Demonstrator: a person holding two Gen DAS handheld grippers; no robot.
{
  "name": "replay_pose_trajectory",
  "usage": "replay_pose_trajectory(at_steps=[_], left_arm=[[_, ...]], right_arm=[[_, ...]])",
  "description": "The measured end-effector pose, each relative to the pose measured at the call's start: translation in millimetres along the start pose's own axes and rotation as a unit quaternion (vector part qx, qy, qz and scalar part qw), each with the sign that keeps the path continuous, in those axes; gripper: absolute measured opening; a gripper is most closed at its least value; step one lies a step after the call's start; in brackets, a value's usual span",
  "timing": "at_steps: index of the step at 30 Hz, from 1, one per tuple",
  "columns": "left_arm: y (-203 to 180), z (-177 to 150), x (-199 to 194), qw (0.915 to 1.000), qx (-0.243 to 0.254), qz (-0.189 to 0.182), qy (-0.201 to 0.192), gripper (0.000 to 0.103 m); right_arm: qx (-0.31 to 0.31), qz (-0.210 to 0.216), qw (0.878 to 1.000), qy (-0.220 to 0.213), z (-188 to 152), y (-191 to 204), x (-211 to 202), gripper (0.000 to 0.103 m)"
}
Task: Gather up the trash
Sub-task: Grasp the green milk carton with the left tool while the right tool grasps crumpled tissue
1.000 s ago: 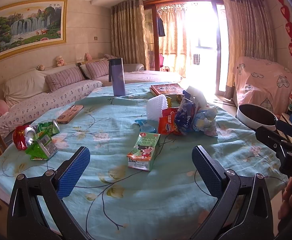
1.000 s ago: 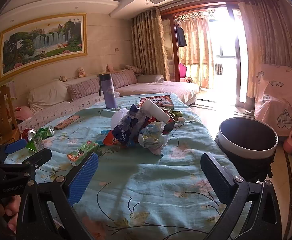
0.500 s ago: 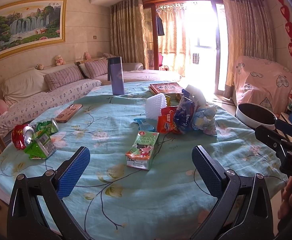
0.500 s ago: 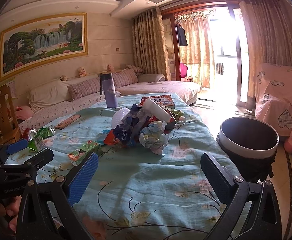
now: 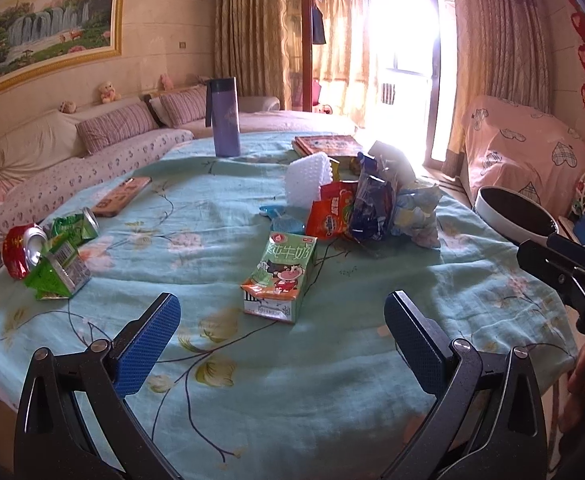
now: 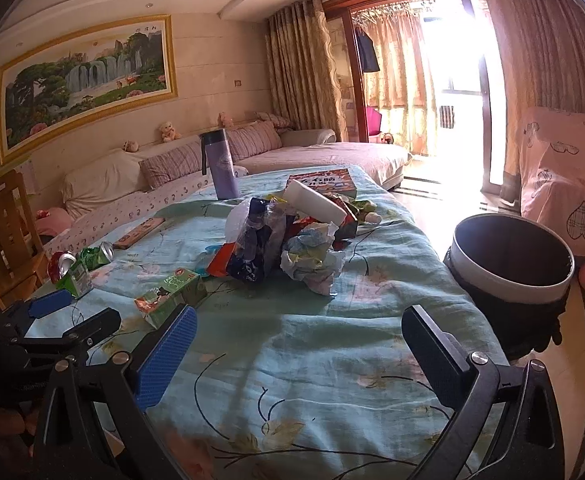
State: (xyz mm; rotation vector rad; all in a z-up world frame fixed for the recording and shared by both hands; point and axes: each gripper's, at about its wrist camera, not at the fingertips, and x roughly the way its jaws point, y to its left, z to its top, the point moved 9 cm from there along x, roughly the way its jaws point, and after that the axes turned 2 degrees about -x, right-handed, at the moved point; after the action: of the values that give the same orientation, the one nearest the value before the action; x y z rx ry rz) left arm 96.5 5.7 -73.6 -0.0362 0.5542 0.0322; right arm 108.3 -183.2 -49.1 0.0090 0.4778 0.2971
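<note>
At the table's far left I see crushed cans [image 5: 48, 240] beside a flattened green carton [image 5: 58, 272]. My left gripper [image 5: 280, 332] hovers with jaws spread wide and empty, a milk carton [image 5: 280, 276] lying just ahead of it. Mid-table sits the wrapper pile [image 6: 284, 236]. My right gripper [image 6: 296, 356] is likewise agape, holding nothing. Off the table's right edge stands the trash bin [image 6: 512, 284].

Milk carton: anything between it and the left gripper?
Nothing visible. The left gripper is open above bare tablecloth, and the milk carton lies just ahead between its fingers' line. The wrapper pile sits beyond it.
</note>
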Motion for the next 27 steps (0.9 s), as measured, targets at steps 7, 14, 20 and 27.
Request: replay_pose_trajectory(at_steps=[7,14,20,27], left_arm=[[5,3,38,0.9987,0.005,-0.002,0.05,0.103],[11,5,74,0.9958,-0.004,-0.004,0.091,0.103],[11,9,97,0.9934,0.0,-0.009,0.114,0.099],[6,0,113,0.9883,-0.002,-0.035,0.148,0.064]], right_arm=[[0.013,0.028,0.999,0.038,5,-6,39,0.102],[0.035,0.044,0.994,0.098,5,-14,85,0.086],[0.054,0.049,0.991,0.111,22,-26,113,0.082],[0.052,0.05,0.987,0.141,25,-31,148,0.036]])
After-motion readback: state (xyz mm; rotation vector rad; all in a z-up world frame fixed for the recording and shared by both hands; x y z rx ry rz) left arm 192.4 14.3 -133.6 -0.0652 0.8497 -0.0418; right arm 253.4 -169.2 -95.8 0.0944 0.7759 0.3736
